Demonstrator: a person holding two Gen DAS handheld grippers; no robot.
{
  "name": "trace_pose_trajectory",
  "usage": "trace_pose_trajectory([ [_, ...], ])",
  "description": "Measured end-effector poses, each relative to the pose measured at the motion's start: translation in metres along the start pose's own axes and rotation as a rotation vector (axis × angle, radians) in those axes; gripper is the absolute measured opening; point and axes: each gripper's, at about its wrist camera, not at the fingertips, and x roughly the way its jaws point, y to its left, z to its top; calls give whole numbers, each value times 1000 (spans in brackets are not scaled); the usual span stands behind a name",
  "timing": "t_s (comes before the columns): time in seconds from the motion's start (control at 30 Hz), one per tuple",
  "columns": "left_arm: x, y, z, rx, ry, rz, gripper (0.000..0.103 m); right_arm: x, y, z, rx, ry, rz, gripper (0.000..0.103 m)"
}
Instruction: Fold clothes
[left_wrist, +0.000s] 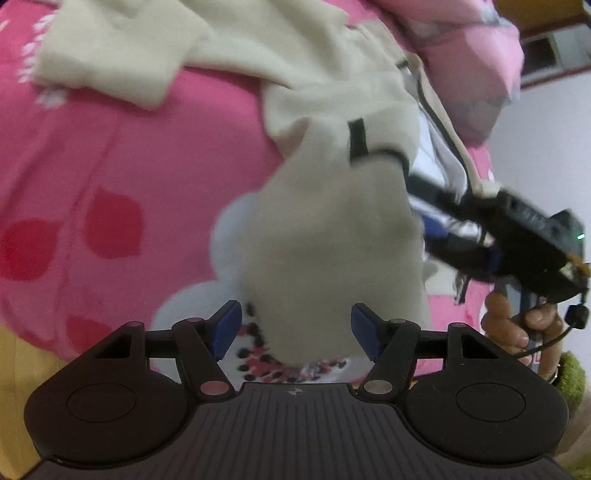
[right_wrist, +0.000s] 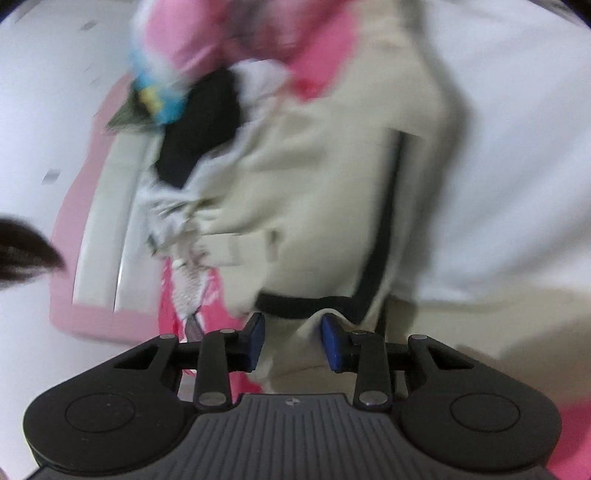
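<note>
A cream jacket with black trim (left_wrist: 325, 206) lies across a pink bedspread (left_wrist: 122, 177) and is lifted at one end. My left gripper (left_wrist: 295, 330) is open, its blue pads wide apart, and a cream fold hangs between them. In the left wrist view my right gripper (left_wrist: 524, 236) is at the right, holding the jacket's zipper edge up. In the right wrist view my right gripper (right_wrist: 293, 341) has its pads partly closed with the jacket's black-trimmed hem (right_wrist: 325, 236) between them. That view is blurred.
A pile of other clothes, black, white and blue (right_wrist: 192, 122), lies beyond the jacket. A pink pillow or quilt (left_wrist: 476, 48) is at the far right of the bed. A white wall (left_wrist: 546, 140) and a wooden floor (left_wrist: 18, 365) border the bed.
</note>
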Motion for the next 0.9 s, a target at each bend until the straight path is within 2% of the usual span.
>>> trace_pose_trajectory([
  [0.13,-21,25,7,-68,-57,53,66,57,47,12,-183,25,-46,40],
  [0.2,-30,40,10,-120,-81,77,66,78,60,14,-228,44,-90,48],
  [0.3,-40,54,9,-169,-114,98,66,73,62,9,-219,57,-99,52],
  [0.37,-42,60,6,-189,-114,89,66,54,55,3,-182,48,-96,54],
  [0.47,-32,55,2,-172,-86,95,66,18,38,-9,-86,20,-85,54],
  [0.53,-22,51,1,-157,-66,88,66,-10,16,-19,21,-3,-117,54],
  [0.67,2,43,4,-130,-39,83,66,-66,-44,-43,291,-142,-261,55],
  [0.8,20,39,7,-116,-48,104,66,-121,-104,-66,561,-285,-402,54],
  [0.83,24,37,9,-115,-54,108,66,-129,-115,-71,618,-336,-419,54],
  [0.9,26,34,13,-115,-78,112,66,-138,-134,-77,705,-409,-390,50],
])
